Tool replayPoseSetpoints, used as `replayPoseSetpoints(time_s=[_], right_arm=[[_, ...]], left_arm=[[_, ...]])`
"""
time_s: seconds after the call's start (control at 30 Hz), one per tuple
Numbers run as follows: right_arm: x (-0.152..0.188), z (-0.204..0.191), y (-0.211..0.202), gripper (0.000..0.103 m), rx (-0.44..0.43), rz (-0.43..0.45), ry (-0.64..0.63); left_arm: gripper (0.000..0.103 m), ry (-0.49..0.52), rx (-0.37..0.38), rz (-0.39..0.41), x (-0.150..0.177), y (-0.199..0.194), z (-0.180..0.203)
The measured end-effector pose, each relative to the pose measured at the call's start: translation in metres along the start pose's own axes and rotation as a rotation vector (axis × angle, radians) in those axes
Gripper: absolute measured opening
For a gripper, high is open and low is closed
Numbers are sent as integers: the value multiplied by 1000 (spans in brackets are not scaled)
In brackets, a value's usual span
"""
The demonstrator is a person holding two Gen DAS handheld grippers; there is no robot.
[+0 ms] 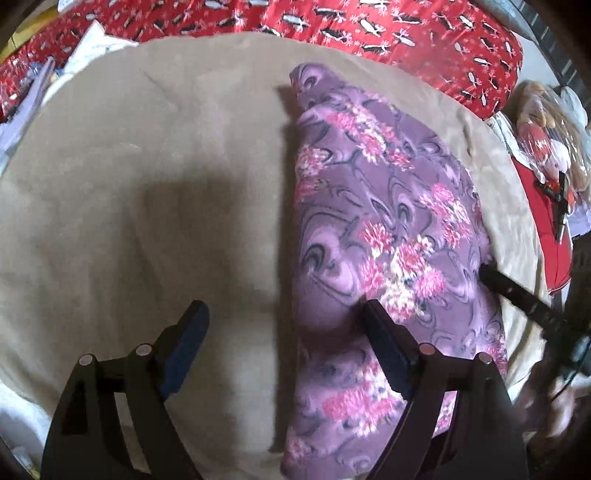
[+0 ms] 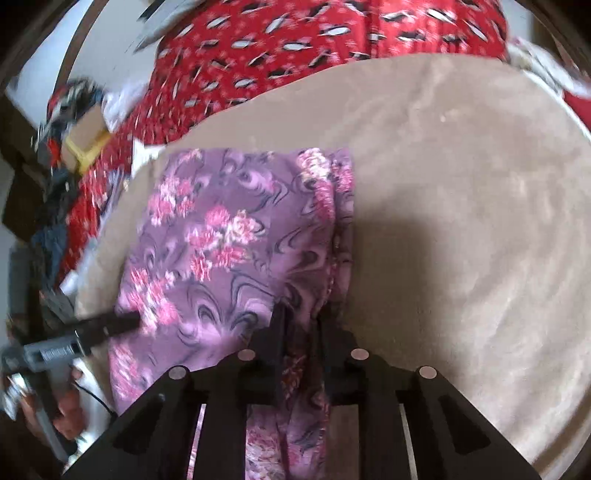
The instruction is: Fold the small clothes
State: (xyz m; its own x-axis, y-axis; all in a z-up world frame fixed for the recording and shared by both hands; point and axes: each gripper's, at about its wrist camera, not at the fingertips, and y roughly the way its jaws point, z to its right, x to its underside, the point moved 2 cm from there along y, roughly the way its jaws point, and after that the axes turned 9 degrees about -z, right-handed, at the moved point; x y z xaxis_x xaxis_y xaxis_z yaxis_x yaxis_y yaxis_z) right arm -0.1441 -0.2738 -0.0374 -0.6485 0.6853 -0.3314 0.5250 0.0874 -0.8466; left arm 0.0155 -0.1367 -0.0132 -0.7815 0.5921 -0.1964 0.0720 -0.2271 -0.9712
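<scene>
A purple floral cloth (image 1: pixel 391 236) lies folded lengthwise on a tan blanket (image 1: pixel 147 184). My left gripper (image 1: pixel 284 317) is open, its right finger over the cloth's near part and its left finger over bare blanket. In the right wrist view the same cloth (image 2: pixel 229 236) lies on the blanket (image 2: pixel 461 221). My right gripper (image 2: pixel 301 317) is shut on the cloth's near right edge, with fabric bunched between its fingers. The right gripper shows at the cloth's right edge in the left wrist view (image 1: pixel 517 291). The left gripper shows at the cloth's left edge in the right wrist view (image 2: pixel 110 325).
A red patterned bedspread (image 1: pixel 406 33) lies beyond the blanket. White and pale clothes (image 1: pixel 44 85) are piled at the far left. A stuffed toy (image 1: pixel 546 122) and red items sit at the right. A cardboard box (image 2: pixel 85 129) stands at the far left of the right wrist view.
</scene>
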Motion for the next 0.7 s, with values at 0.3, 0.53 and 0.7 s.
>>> replayPoseSetpoints(time_s=[0.3,0.53,0.7], right_arm=[[64,-1,-9,51,28,-230,-39],[79,15,-13,9,-28,-207,-75],[56,1,-29,27,21,-165,-50]], left_arm=[[86,22,0,-8,24,0,5],[86,27,-2,-28,31,6,6],[86,15,-10,14,28,-14,5]])
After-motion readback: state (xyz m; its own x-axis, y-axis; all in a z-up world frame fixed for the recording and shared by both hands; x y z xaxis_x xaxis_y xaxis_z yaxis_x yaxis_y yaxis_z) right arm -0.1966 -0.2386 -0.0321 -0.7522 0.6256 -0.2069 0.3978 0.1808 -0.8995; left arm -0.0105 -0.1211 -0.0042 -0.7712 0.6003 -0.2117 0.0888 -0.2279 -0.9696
